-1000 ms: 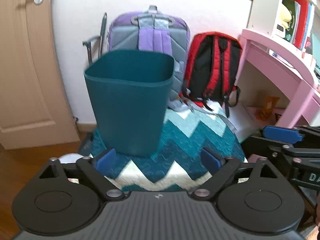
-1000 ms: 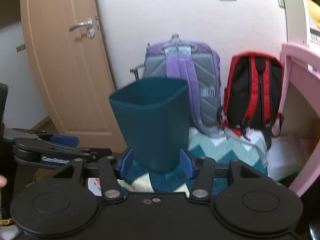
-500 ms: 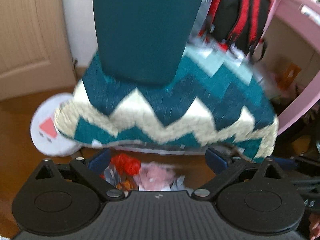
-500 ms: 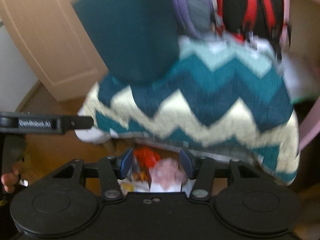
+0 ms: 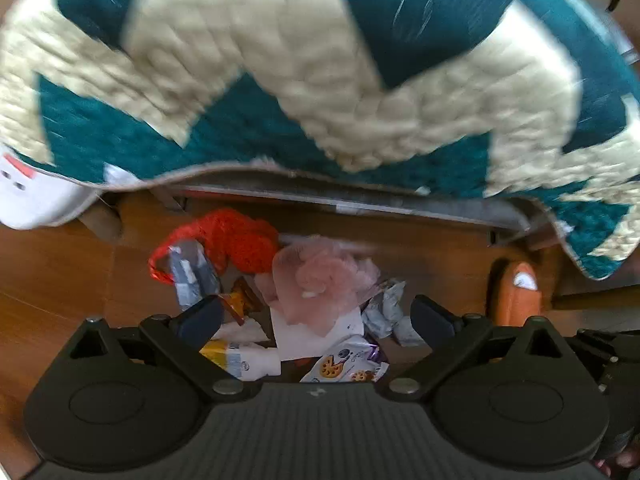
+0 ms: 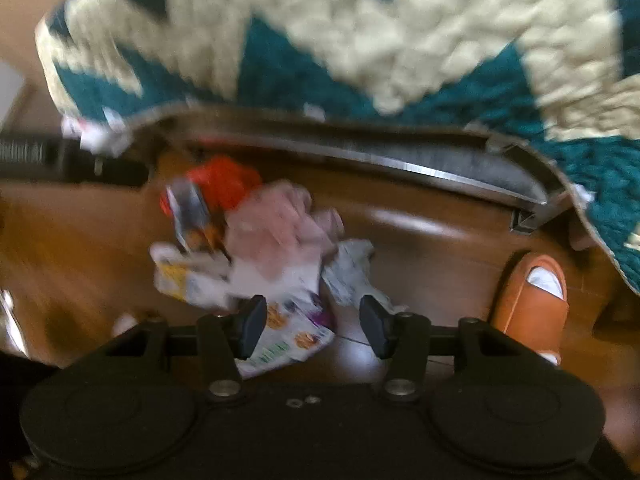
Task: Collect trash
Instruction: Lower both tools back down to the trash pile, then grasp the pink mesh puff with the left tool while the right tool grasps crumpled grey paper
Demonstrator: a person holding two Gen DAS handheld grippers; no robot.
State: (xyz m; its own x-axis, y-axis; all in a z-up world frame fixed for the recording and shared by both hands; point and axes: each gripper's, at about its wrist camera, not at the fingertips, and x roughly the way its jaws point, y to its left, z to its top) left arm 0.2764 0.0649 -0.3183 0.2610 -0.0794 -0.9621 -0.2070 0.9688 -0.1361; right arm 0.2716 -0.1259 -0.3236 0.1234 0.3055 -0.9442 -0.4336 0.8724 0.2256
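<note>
Both hand-held grippers, left (image 5: 316,316) and right (image 6: 313,328), are hanging wide open and empty. They are facing down over a heap of crumpled wrappers (image 5: 304,312) on the wooden floor (image 5: 52,280), seemingly for a first pick.

1. A quilted blanket (image 5: 320,92) with teal and cream zigzags overhangs a metal bed rail (image 5: 360,204).
2. Below lies a brown wooden floor (image 5: 52,280).
3. An orange slipper with a white sock (image 6: 532,300) stands on the floor at right.
4. A white object with a red mark (image 5: 28,196) sits at left under the blanket edge.

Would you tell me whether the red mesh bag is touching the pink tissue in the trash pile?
Touching. In the left wrist view the red mesh bag runs straight into the pink tissue, with no floor showing between them.
</note>
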